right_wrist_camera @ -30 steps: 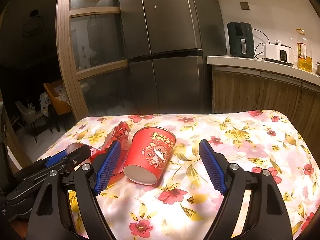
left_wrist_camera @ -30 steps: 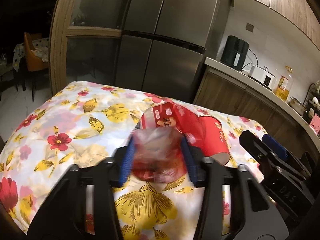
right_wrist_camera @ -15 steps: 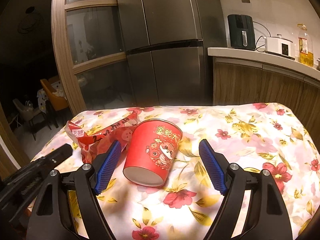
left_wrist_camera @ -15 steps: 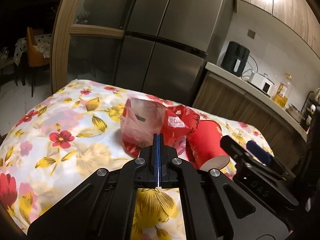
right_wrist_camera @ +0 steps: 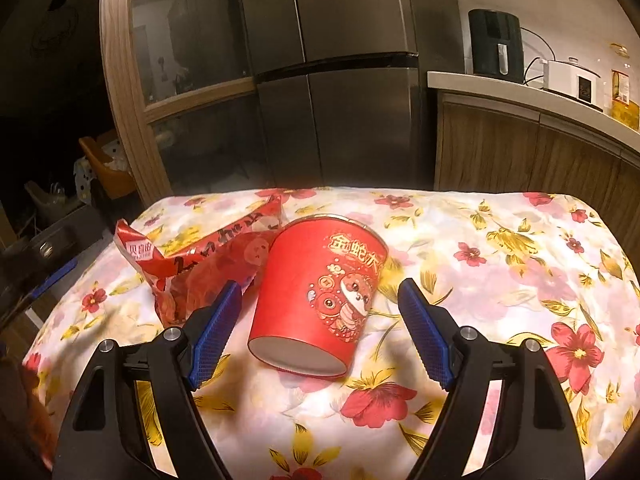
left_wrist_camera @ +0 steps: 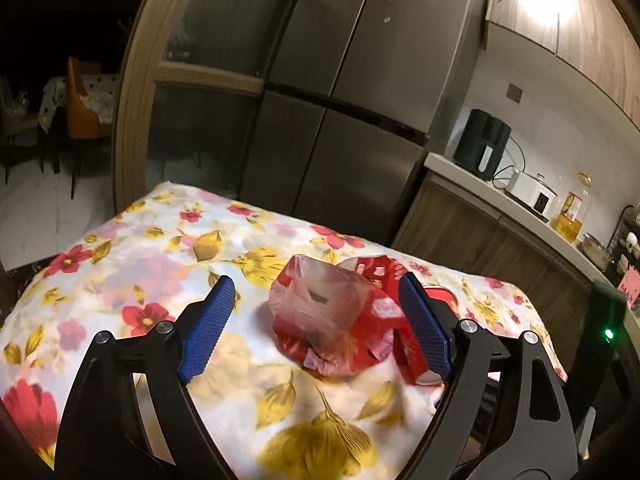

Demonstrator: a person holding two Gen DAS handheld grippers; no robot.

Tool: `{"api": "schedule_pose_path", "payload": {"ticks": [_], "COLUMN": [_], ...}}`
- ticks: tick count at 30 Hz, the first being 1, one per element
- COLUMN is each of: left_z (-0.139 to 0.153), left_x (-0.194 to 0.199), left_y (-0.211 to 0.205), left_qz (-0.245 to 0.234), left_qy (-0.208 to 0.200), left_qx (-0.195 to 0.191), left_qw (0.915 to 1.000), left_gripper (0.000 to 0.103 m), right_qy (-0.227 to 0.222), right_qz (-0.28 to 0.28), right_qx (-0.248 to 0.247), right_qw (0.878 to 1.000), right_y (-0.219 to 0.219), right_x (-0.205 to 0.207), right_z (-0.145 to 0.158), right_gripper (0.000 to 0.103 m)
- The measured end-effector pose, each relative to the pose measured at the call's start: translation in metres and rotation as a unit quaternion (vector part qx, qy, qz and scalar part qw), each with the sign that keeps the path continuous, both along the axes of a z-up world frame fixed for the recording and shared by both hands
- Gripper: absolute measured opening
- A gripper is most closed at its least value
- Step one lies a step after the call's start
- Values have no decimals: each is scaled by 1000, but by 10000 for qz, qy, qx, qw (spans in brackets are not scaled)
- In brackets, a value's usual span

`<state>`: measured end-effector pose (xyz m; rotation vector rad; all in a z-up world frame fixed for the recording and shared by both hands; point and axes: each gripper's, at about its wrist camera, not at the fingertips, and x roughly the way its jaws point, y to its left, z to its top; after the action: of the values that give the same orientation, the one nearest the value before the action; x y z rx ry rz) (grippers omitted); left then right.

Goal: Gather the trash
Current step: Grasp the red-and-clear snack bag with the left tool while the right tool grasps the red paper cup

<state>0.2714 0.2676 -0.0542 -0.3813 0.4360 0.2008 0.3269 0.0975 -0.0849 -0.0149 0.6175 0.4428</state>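
Biggest worry here: the red paper cup [right_wrist_camera: 316, 300] is lying on its side on the flowered tablecloth [right_wrist_camera: 500, 264], open end toward the camera, so a careless squeeze from the right gripper [right_wrist_camera: 320, 328] could crush it or send it rolling off between the pads. It's also touching the crinkly red wrapper [right_wrist_camera: 208, 264] to its left, so that could get dragged along. The cloth looks soft and rumpled, which won't help.

The right gripper's jaws are spread wide, sitting either side of the cup's near end in the middle of the frame, and I don't think the pads touch it.

The left gripper [left_wrist_camera: 316, 328] has just been opening its jaws and now they're wide apart with nothing pinched. The wrapper with its thin plastic bag [left_wrist_camera: 320, 312] sits on the cloth in the centre of the left view, beyond the pads and loose. The cup is mostly hidden behind the right-hand pad there. That light bag could easily slide or snag a pad.
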Motion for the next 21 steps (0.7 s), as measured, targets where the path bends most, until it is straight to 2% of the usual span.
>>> {"api": "schedule_pose_path", "payload": {"ticks": [2,4,7,9,13,15,17,21], "left_z": [-6,-10,-14,-18,-26,-28,-29,-29], "left_x": [12,18,27,30,36,38,36,33], "left_y": [6,8,6,4,-3,-6,-8,-13], "left_qz": [-59,-165,-361,-486,-763,-813,-839,-828], "left_qy": [151,205,266,307,477,532,536,528], "left_qx": [-121,-247,-320,-339,-322,-265,-235,-93], "left_qw": [9998,9993,9985,9978,9954,9949,9948,9951], "left_gripper": [82,82,82,73,40,35,24,17], "right_qy": [34,80,190,193,166,164,168,105], "right_qz": [20,30,41,46,60,59,33,1], "right_qx": [-7,-22,-20,-2,6,41,96,158], "right_qw": [10000,10000,9998,9998,9998,9998,9998,9998], "right_y": [0,1,1,0,1,0,-2,-6], "right_x": [1,2,6,5,3,2,3,-1], "right_z": [-2,-3,-6,-6,-6,-6,-5,-1], "right_gripper": [76,67,62,61,60,59,58,57]}}
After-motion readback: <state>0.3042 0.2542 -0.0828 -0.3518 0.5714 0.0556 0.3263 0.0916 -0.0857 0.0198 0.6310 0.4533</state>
